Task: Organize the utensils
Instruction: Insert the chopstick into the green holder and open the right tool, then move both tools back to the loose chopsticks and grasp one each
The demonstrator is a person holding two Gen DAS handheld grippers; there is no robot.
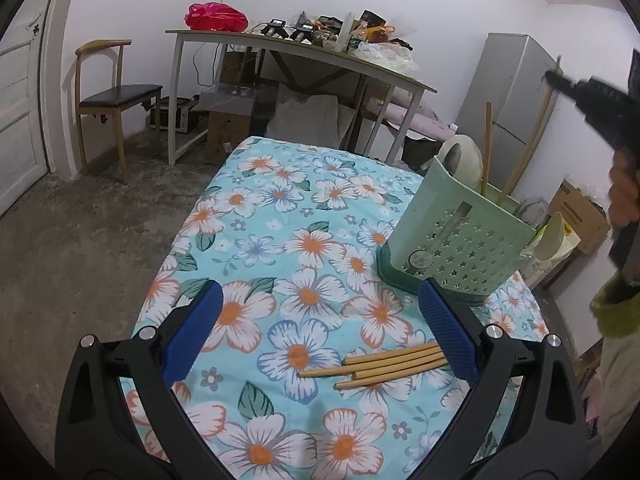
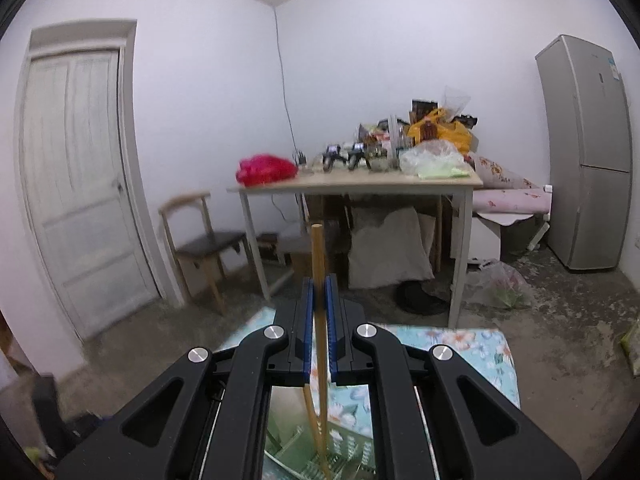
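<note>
Gripping one wooden chopstick [image 2: 319, 264] upright between its closed blue pads, the right gripper [image 2: 319, 300] is holding the stick directly above the green utensil basket [image 2: 320, 460], whose perforated wall is showing below the jaws in the right wrist view. A second chopstick [image 2: 309, 412] is leaning beside it inside the basket. The left gripper [image 1: 320, 332] is hovering with its blue fingers [image 1: 194, 332] spread wide and holding nothing, over the floral tablecloth [image 1: 280, 208]. A bundle of loose chopsticks [image 1: 384, 364] is lying flat on the cloth near the table's near edge, just beside the left gripper's right finger. The basket [image 1: 460, 240] is standing toward the table's right edge, with two sticks and a white ladle [image 1: 460, 156] rising from it.
</note>
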